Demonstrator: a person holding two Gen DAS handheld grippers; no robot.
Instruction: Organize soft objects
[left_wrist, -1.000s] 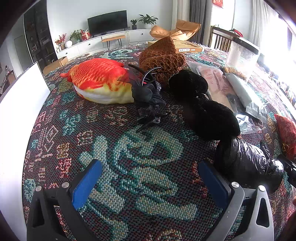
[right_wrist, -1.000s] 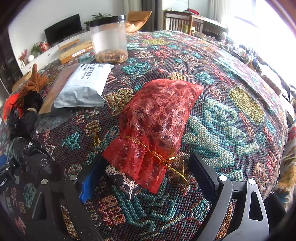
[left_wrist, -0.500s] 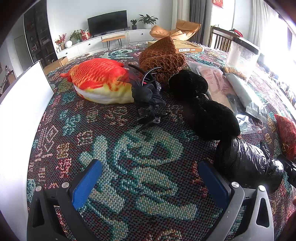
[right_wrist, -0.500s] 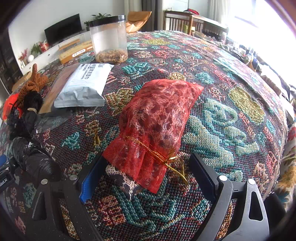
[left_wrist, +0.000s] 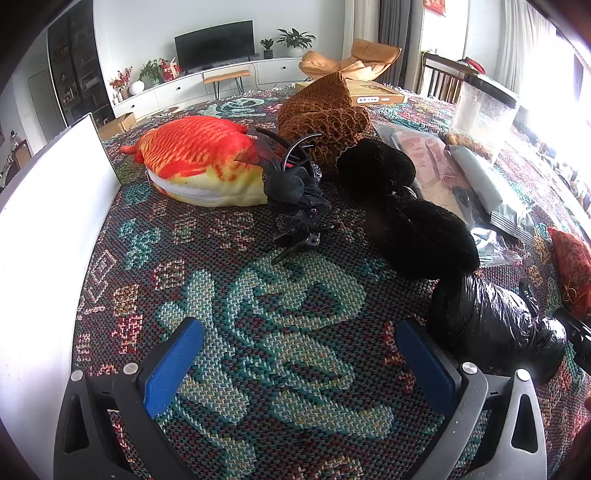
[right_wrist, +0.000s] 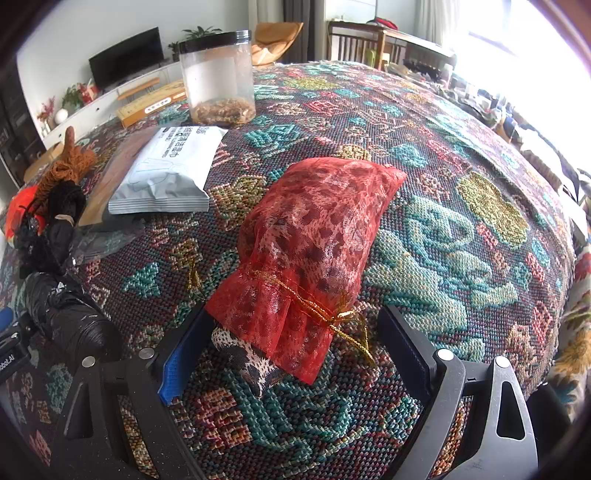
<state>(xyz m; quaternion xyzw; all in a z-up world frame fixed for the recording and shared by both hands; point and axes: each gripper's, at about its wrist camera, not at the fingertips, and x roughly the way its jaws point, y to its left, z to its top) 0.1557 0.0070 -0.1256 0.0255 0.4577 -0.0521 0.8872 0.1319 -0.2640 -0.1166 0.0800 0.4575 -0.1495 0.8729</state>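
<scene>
Two grippers stand spread over the woven tablecloth (left_wrist: 280, 310) as I run them from afar. Between my right gripper (right_wrist: 295, 343) jaws, wide apart, lies the tied mouth of the red mesh pouch (right_wrist: 314, 236); its gold drawstring (right_wrist: 332, 314) trails loose and a patterned cloth (right_wrist: 243, 358) pokes out below, just beside the blue pad on one finger. My left gripper (left_wrist: 299, 354) is equally open with only bare cloth between its jaws.

I judge the risk lies at the pouch: closing on the flimsy mesh lip alone could let the contents slide out the unsealed mouth, or snag the drawstring.

Beyond the left jaws sit a black plastic bag (left_wrist: 491, 325), close to one finger, then a black fuzzy bundle (left_wrist: 406, 218), a black hair clip (left_wrist: 295, 206), a red-and-yellow plush fish (left_wrist: 199, 162) and a brown knit piece (left_wrist: 325, 114). Beyond the pouch rest a grey packet (right_wrist: 166, 177) and a clear jar (right_wrist: 218, 77). Nothing blocks the right gripper; the bag crowds the left one's path.
</scene>
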